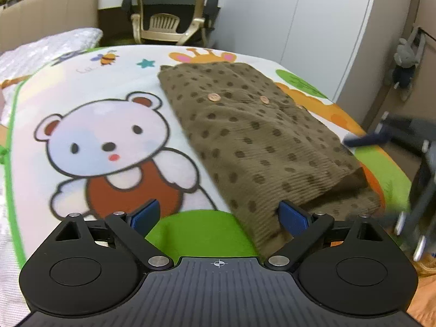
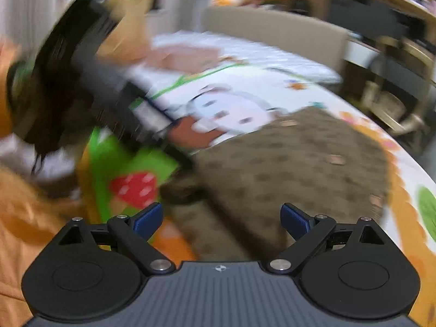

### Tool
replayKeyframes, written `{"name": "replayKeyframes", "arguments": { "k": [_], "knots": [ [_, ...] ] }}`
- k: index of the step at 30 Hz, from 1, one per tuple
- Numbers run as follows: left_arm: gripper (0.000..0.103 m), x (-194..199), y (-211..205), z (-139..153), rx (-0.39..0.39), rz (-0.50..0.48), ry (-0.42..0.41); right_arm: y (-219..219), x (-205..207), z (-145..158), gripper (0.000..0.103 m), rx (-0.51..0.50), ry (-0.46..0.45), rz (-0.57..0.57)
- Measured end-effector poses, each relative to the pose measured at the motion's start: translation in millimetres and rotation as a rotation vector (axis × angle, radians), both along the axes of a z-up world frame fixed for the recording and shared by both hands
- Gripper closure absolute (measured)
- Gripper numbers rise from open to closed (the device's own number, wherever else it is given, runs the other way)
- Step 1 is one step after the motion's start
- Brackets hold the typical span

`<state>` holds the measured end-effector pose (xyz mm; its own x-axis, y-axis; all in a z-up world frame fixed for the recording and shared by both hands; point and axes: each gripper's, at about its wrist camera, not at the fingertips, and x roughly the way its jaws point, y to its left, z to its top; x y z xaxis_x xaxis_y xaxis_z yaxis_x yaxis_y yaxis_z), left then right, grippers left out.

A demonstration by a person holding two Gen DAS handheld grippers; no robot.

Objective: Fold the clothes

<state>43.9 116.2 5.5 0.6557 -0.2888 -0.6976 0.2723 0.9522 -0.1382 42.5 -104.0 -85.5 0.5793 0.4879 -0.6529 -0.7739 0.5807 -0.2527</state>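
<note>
Here, an olive-brown dotted corduroy garment with round peach buttons, folded into a long slab on the white cartoon-bear printed blanket. Left gripper spread wide, gripping nothing, its right pad just at the garment's near corner. Right gripper likewise wide and empty, above the garment's near end; view heavily blurred. Beyond the bed, a beige-framed office chair.

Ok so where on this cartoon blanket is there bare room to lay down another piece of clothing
The widest free patch is the bear print of the cartoon blanket, between the folded brown polka-dot garment and the white quilted cover. The green patch ahead of the open left gripper is free too. Right of the garment it is crowded: only a narrow strip, where the right gripper is.
</note>
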Motion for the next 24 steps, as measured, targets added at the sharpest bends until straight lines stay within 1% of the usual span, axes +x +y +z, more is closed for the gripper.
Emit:
{"name": "replayKeyframes", "arguments": {
  "k": [2,3,5,9,14,16,18,20,23,24],
  "knots": [
    [0.005,-4,5,6,0.006,-0.013,-0.012,13,-5,-2,0.016,-0.007,-0.007,0.064],
    [0.005,-7,6,9,0.009,-0.026,-0.019,13,-5,-1,0.027,0.003,-0.001,0.062],
    [0.004,-14,6,12,0.020,-0.077,-0.036,9,-2,2,0.037,0.024,0.012,0.049],
    [0.004,-18,-5,6,0.063,-0.170,-0.051,1,4,7,0.038,0.068,0.038,0.024],
    [0.004,-7,-33,-12,0.181,-0.290,-0.067,-8,11,13,0.039,0.122,0.071,-0.007],
    [0.003,-1,-41,-18,0.228,-0.308,-0.081,-12,13,15,0.036,0.144,0.084,-0.020],
    [0.003,6,-44,-18,0.250,-0.301,-0.097,-15,16,18,0.022,0.166,0.097,-0.032],
    [0.003,15,-38,-8,0.203,-0.286,-0.113,-6,10,11,0.019,0.096,0.006,-0.013],
    [0.003,29,-37,7,0.134,-0.286,-0.130,10,-1,0,0.019,-0.016,-0.139,0.018],
    [0.003,33,-38,11,0.116,-0.289,-0.137,16,1,-4,0.024,-0.042,-0.195,0.007]
  ]
}}
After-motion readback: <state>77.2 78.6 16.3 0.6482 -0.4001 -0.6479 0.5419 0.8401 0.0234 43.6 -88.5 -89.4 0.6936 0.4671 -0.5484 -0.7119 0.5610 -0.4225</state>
